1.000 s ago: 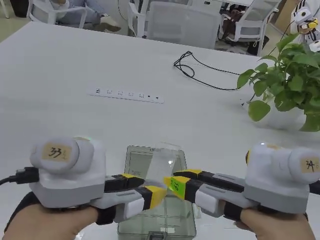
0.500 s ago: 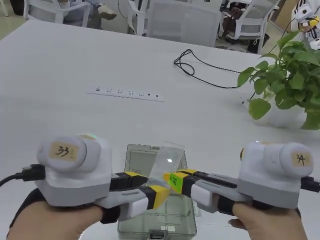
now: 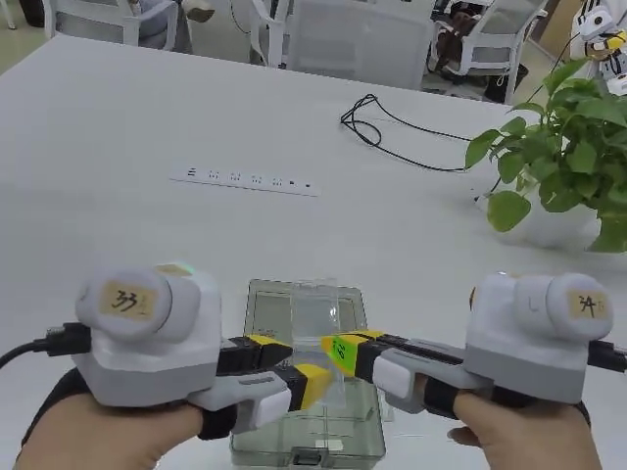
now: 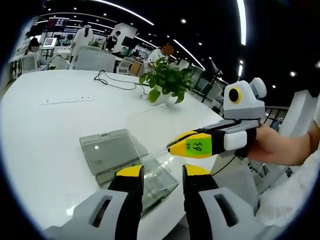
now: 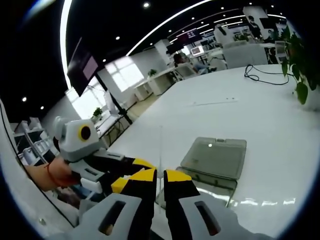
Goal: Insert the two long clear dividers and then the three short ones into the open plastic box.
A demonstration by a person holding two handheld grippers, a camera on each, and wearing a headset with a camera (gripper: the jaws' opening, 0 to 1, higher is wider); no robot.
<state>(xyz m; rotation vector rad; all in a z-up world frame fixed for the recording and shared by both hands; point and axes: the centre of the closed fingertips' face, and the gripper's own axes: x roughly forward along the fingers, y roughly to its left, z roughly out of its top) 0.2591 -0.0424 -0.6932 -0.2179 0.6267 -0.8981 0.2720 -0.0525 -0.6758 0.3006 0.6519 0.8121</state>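
Observation:
The open clear plastic box [image 3: 343, 441] lies at the near table edge, its lid [image 3: 294, 313] folded flat away from me. My right gripper [image 3: 336, 352] is over the box, shut on a thin clear divider [image 5: 161, 145] that rises edge-on from between its jaws. In the left gripper view the divider [image 4: 156, 151] juts from the right gripper [image 4: 172, 146] above the box [image 4: 155, 182]. Facing it, my left gripper [image 3: 299, 364] stands open and holds nothing; its jaws [image 4: 162, 172] are spread wide over the box's near corner.
A white power strip [image 3: 245, 183] lies mid-table. A black cable [image 3: 392, 127] loops behind it. A potted plant [image 3: 558, 166] stands at the right. Chairs [image 3: 353, 44] line the far table edge.
The divider stood slanted and glinting above the lid before; now it is turned nearly edge-on and sits lower over the box. Both grippers have shifted slightly.

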